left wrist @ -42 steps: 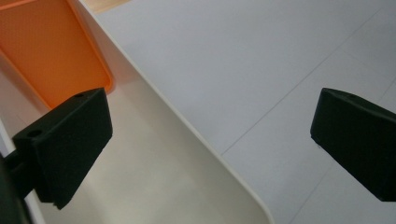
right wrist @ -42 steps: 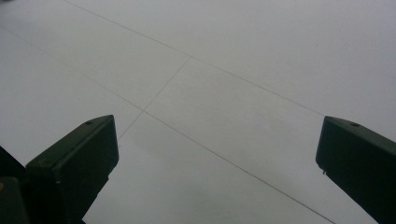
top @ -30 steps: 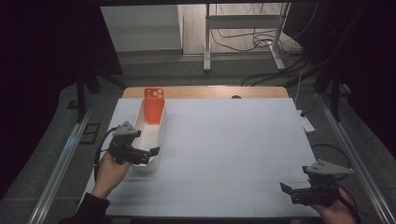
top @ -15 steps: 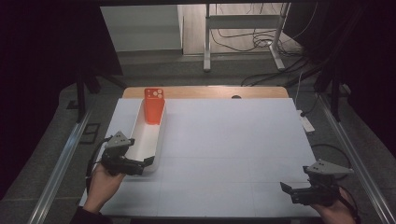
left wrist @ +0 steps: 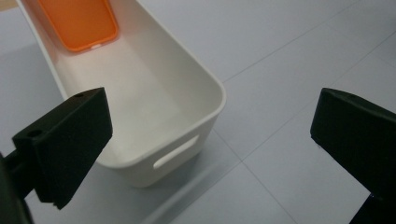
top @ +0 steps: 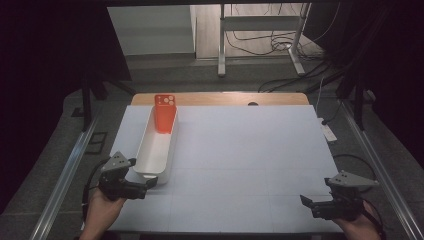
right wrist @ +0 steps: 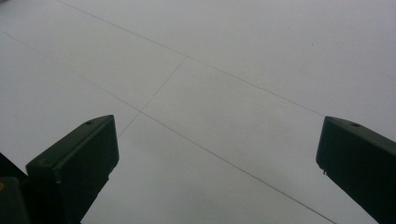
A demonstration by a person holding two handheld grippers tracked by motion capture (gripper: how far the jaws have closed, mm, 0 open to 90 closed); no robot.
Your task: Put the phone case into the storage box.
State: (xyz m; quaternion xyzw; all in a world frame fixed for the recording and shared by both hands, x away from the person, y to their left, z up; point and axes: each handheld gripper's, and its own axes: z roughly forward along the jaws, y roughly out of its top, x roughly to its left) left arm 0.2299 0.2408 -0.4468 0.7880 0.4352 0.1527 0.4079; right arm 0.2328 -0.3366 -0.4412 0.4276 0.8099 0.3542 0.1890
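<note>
White table (top: 240,150) carries a white bin (top: 155,147) holding an orange phone case (top: 165,112); left gripper (top: 145,186), jaws spread, sits just beside the bin's near end; right gripper (top: 307,202), released, well apart.

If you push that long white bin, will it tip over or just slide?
Probably slide: the white bin is long and low, and the table looks smooth. It likely feels light, holding just an orange phone case. That leaning case might topple.
</note>
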